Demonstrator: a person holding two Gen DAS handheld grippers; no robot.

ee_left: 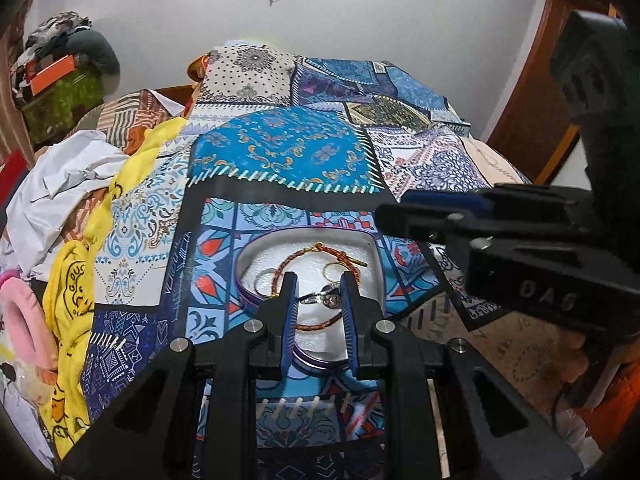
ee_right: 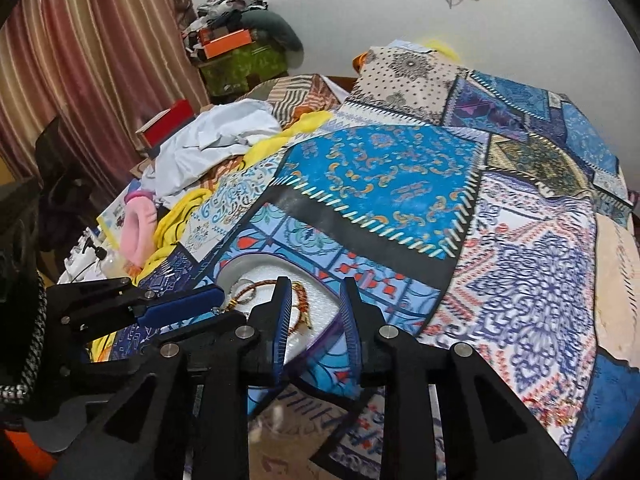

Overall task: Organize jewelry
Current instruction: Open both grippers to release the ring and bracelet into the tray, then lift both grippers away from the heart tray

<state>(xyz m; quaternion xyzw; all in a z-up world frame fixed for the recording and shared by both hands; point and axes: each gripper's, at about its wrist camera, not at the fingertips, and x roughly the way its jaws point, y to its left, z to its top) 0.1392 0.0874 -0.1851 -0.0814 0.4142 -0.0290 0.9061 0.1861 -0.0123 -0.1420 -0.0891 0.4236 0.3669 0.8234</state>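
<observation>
A purple-rimmed tray lined with white foam lies on the patchwork bedspread. In it are a braided red-orange bracelet, a gold ring and a silver ring. My left gripper hangs over the tray, shut on a small silver jewelry piece that spans its blue pads. In the right wrist view the left gripper reaches in from the left over the tray and bracelet. My right gripper stands open over the tray's right edge, nothing between its fingers. The left wrist view shows the right gripper beyond the tray.
A heap of cloth lies along the bed's left side: yellow fabric, white cloth and a pink item. A striped curtain and stacked boxes stand against the far wall.
</observation>
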